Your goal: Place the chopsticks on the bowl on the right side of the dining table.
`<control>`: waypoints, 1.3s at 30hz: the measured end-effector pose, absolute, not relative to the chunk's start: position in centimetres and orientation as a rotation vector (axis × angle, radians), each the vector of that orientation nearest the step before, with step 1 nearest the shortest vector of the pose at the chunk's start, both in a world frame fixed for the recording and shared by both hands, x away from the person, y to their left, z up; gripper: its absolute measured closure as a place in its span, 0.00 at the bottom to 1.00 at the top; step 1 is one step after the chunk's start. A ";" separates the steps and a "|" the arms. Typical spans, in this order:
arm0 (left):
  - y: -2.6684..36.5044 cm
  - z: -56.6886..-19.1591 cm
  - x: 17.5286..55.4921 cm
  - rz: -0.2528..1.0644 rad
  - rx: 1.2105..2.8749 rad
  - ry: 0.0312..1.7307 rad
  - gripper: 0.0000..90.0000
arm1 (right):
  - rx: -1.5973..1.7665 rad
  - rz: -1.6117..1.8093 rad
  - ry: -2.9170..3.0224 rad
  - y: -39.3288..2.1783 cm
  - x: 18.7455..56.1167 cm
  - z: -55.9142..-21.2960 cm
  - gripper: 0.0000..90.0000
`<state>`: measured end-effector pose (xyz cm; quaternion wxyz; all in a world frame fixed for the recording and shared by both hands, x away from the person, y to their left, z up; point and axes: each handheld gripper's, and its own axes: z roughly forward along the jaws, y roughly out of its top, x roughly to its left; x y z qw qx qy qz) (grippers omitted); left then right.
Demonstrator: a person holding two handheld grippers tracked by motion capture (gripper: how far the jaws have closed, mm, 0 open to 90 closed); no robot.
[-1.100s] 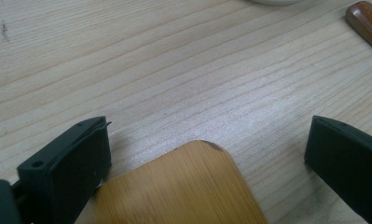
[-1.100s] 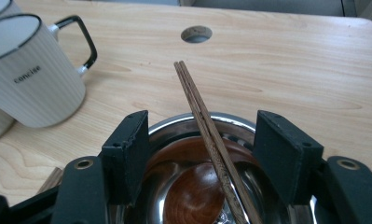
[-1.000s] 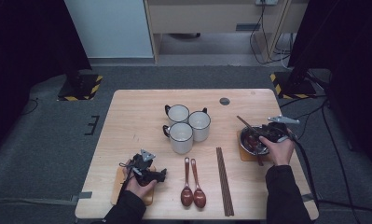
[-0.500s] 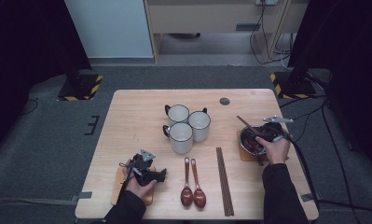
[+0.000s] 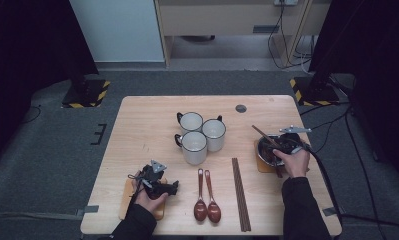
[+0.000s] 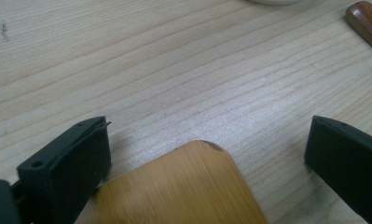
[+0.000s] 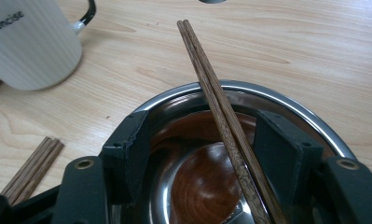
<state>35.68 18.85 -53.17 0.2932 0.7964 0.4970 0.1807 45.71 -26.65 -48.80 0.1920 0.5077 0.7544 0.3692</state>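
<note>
A steel bowl [image 5: 263, 150] with a reddish-brown inside stands on a wooden coaster at the table's right. A pair of dark chopsticks [image 5: 259, 132] rests across it. My right gripper [image 5: 274, 147] hovers over the bowl, its jaws astride those chopsticks [image 7: 207, 70]. The right gripper [image 7: 202, 120] has just been closing a little, with the chopsticks between the jaws and a gap on both sides, narrower on the right. My left gripper [image 5: 172, 187] rests at the front left. Its jaws [image 6: 207, 123] stand wide apart around a corner of a bamboo coaster [image 6: 183, 186].
Three white mugs [image 5: 202, 135] cluster at the table's middle; one mug [image 7: 30, 42] is near the bowl. Two wooden spoons [image 5: 206, 192] and a second pair of chopsticks [image 5: 239, 192] lie near the front edge. A small dark disc [image 5: 241, 108] sits at the back.
My right hand has shifted slightly left over the bowl. The left hand and its gripper have stayed put.
</note>
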 end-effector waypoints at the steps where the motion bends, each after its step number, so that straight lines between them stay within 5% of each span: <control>1: 18.8 -53.2 35.7 0.481 2.121 1.324 0.00 | 1.423 1.037 2.126 -26.6 45.6 -48.8 0.40; 24: 18.8 -53.2 35.7 0.482 2.121 1.324 0.00 | 1.347 1.080 2.218 -26.0 44.3 -48.2 0.42; 39: 18.8 -53.2 35.7 0.482 2.121 1.324 0.00 | 1.320 1.191 2.078 -27.5 41.1 -44.8 0.49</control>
